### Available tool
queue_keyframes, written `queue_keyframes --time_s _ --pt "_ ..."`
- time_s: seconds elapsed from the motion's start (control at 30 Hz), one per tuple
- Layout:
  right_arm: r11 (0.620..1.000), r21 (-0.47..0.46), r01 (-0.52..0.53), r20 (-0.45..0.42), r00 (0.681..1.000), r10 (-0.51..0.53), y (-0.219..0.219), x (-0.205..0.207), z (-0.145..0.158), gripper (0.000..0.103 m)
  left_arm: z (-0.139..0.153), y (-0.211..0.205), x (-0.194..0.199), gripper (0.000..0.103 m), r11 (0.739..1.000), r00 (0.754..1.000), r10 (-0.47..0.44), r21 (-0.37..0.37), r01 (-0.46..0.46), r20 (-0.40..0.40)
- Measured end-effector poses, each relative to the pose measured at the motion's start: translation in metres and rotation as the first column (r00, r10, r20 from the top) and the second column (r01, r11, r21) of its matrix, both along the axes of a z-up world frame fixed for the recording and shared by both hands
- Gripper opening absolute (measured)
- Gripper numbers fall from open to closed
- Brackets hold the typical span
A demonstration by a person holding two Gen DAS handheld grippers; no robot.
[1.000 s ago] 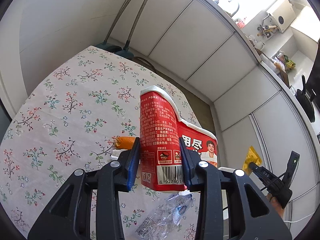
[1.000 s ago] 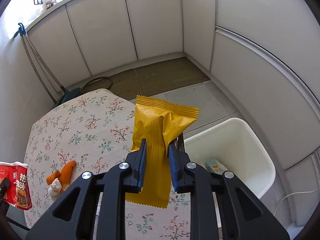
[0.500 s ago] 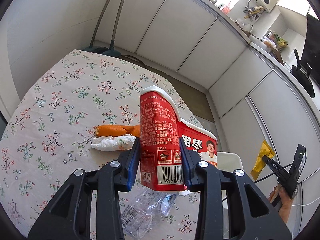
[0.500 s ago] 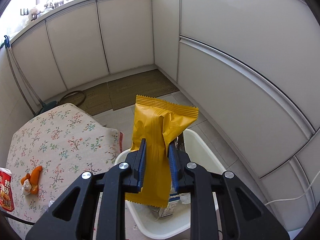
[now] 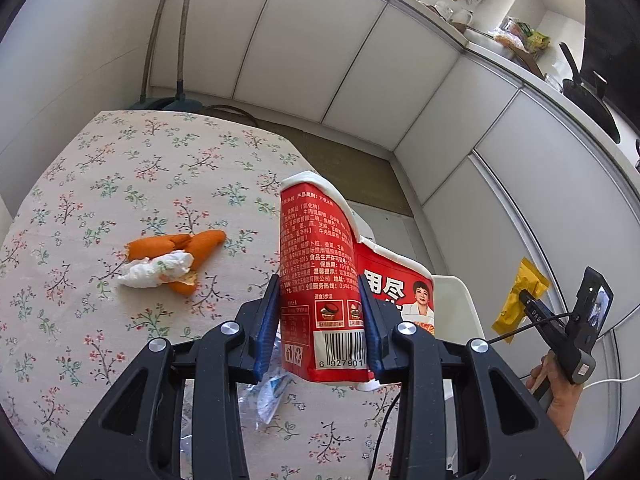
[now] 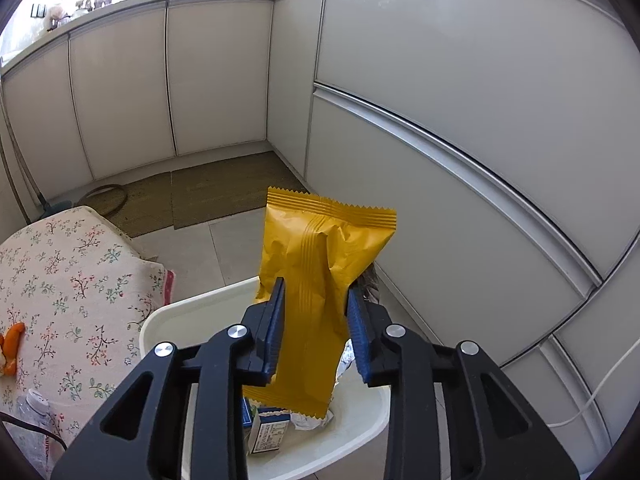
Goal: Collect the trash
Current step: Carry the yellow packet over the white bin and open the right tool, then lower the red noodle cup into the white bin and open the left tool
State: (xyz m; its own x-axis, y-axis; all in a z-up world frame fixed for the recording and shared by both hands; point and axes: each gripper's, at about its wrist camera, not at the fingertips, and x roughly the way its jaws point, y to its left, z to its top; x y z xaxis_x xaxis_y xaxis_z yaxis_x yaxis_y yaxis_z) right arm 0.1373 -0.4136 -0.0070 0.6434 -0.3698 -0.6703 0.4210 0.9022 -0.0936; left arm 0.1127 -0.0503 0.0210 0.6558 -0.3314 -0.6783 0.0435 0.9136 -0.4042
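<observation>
White kitchen cabinets ring a floral-cloth table, with a white bin on the floor beside it. The right gripper hangs over the bin. Its jaws have just been opening, and the yellow wrapper stands between them, long axis toward twelve o'clock, seemingly released. The left gripper clenches a crushed red noodle cup over the table; from it the bin lies toward three o'clock.

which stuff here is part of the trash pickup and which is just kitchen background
Part of the job:
yellow wrapper, over the white bin
red noodle cup
orange peel with tissue
crushed plastic bottle

Just lying about:
floor mat
mop handles
black pan
</observation>
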Motion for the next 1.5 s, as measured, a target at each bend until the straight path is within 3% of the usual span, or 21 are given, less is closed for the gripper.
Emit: queue_keyframes --time_s 0.1,0.23,0.43,0.87,1.1,1.5 --pt "1.000 0.019 0.015 -0.001 1.000 -0.015 -0.010 -0.003 -0.007 0.045 0.002 -0.020 0.003 0.035 0.999 1.000 -0.029 0.016 0.029 0.007" --pt "0.998 0.053 0.042 -0.003 0.999 -0.042 -0.029 -0.013 -0.017 0.064 0.002 -0.049 0.009 0.035 0.997 0.998 -0.069 0.040 0.068 0.014" --pt "0.990 0.099 0.102 0.017 0.994 -0.104 -0.060 -0.037 -0.025 0.075 -0.007 -0.094 0.020 0.035 0.990 0.991 -0.132 0.048 0.132 0.002" --pt "0.958 0.193 0.211 0.025 0.975 -0.220 -0.118 -0.102 -0.052 0.077 -0.024 -0.198 0.045 0.035 0.964 0.963 -0.263 0.011 0.264 -0.050" --pt "0.959 0.187 0.213 0.029 0.975 -0.222 -0.123 -0.124 -0.053 0.077 -0.023 -0.209 0.046 0.035 0.950 0.948 -0.307 0.023 0.310 -0.087" --pt "0.961 0.188 0.203 0.007 0.978 -0.208 -0.125 -0.116 -0.055 0.077 -0.053 -0.222 0.061 0.040 0.936 0.931 -0.333 0.068 0.346 -0.148"
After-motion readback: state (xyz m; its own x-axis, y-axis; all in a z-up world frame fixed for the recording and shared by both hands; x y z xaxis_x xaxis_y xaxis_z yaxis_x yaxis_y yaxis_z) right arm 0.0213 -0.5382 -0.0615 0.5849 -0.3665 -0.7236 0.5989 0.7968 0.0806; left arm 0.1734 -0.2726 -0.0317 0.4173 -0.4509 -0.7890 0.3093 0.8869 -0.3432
